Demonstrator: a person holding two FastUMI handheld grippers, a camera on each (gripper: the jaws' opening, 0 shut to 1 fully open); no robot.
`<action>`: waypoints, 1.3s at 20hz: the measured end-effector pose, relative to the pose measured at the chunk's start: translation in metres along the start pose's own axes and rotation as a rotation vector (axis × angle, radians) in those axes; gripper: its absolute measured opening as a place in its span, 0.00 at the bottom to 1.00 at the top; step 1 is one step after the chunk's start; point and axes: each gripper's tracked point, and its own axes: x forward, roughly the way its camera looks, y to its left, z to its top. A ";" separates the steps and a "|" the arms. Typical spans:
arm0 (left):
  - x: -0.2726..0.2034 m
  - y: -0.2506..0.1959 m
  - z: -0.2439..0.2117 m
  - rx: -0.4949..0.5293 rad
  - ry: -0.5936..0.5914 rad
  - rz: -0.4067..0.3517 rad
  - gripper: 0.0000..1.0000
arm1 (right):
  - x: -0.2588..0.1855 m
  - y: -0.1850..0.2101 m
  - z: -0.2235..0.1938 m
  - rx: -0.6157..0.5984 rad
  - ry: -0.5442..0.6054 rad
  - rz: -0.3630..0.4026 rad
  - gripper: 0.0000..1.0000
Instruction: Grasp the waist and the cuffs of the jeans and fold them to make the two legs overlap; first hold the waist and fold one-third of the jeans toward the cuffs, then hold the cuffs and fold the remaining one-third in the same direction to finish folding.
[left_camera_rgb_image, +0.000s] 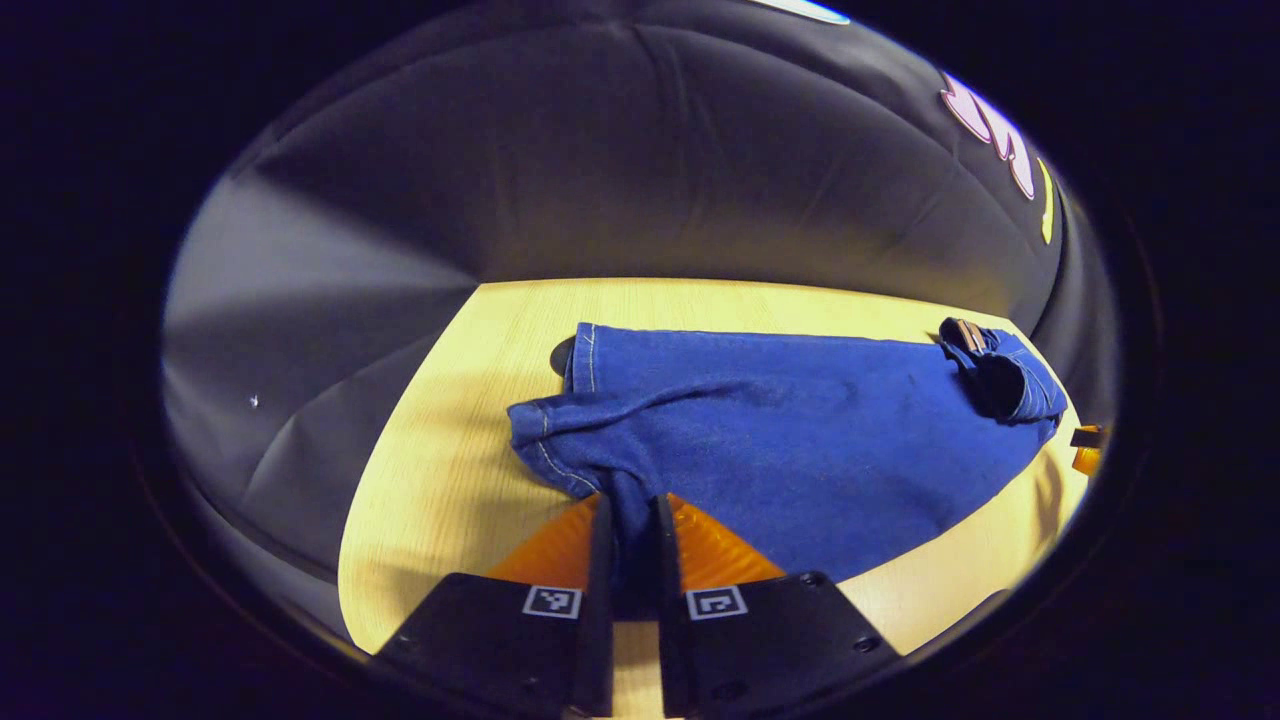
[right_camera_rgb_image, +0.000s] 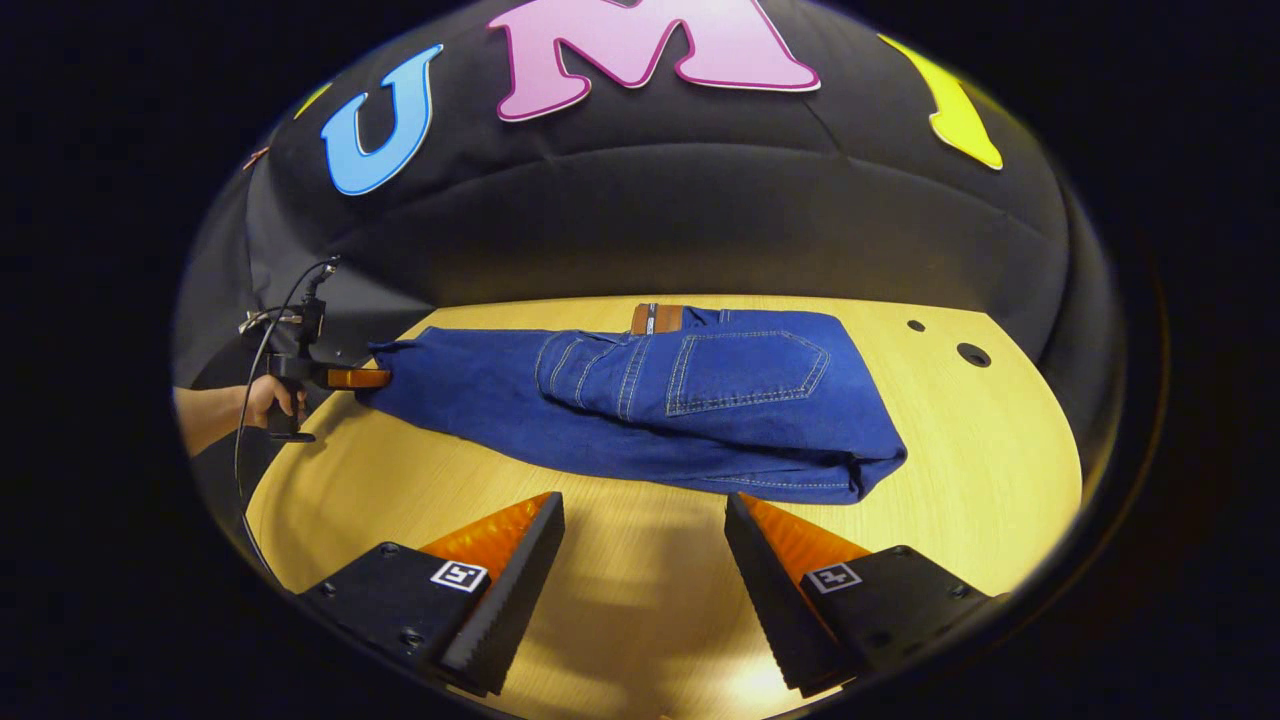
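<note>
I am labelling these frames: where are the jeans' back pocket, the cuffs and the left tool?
back pocket (right_camera_rgb_image: 748, 373), right gripper view, middle of the stitched patch.
cuffs (left_camera_rgb_image: 548, 428), left gripper view, hem of the near cuff.
left tool (left_camera_rgb_image: 630, 520), left gripper view, between its fingertips.

Light wood-grain worktop spreads across the lower half of the right gripper view, with two round holes up at two o'clock, the smaller just left of the larger. Behind it, the black cloth wall rises, creased. In the left gripper view, worktop at eight o'clock, wall above.
</note>
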 end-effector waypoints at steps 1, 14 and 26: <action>-0.001 -0.001 0.001 -0.033 -0.002 0.026 0.17 | -0.001 -0.001 -0.001 -0.002 0.001 -0.005 0.99; -0.096 -0.039 0.094 -0.251 -0.210 -0.025 0.06 | -0.049 -0.081 0.054 0.001 -0.099 -0.200 0.99; -0.205 -0.274 0.195 -0.182 -0.333 -0.287 0.06 | -0.125 -0.158 0.073 0.062 -0.151 -0.354 0.99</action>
